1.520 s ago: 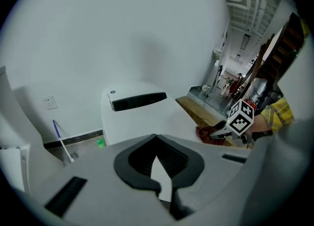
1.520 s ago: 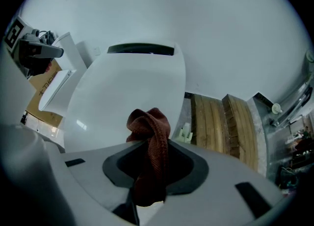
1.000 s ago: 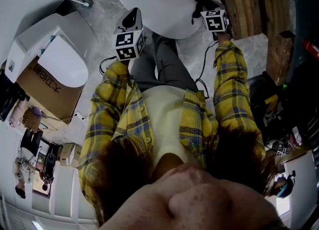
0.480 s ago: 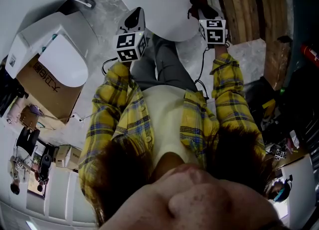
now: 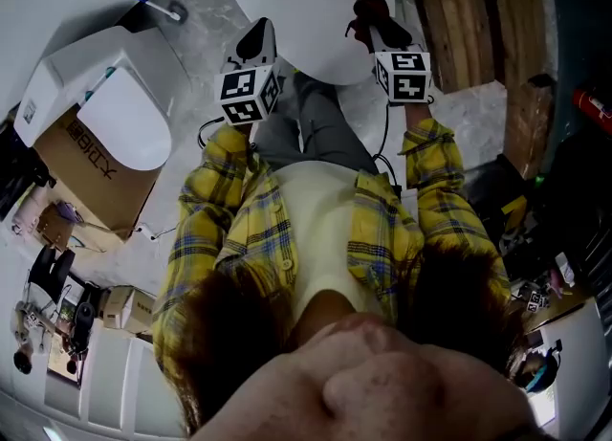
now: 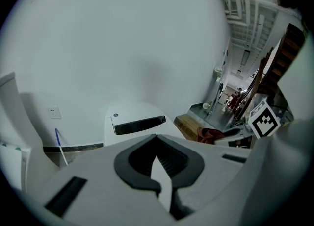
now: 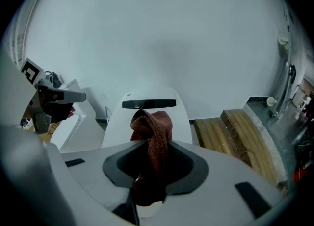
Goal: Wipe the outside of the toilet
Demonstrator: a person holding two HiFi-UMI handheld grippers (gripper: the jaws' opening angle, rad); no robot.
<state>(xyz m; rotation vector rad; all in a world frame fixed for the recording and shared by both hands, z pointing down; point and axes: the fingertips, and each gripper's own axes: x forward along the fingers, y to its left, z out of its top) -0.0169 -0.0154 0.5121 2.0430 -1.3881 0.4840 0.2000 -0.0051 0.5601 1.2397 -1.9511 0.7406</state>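
The white toilet (image 5: 304,4) lies lid down at the top of the head view. My right gripper (image 5: 366,16) is over the lid's right part, shut on a dark red cloth (image 5: 368,7). In the right gripper view the cloth (image 7: 153,137) bunches up between the jaws, with the toilet (image 7: 147,117) just beyond. My left gripper (image 5: 254,39) hovers at the lid's near left edge. Its jaws stand almost closed with nothing between them (image 6: 159,171), and the toilet (image 6: 135,122) lies ahead of them.
A second white toilet (image 5: 115,114) stands at the left on a cardboard box (image 5: 86,176). Wooden planks (image 5: 469,18) lie to the right of the toilet. A blue-handled brush (image 5: 148,4) leans by the wall. Cables (image 5: 387,147) trail on the floor near my legs.
My right gripper has moved up and left with the cloth, from the lid's right edge onto the lid. The left gripper has barely shifted.
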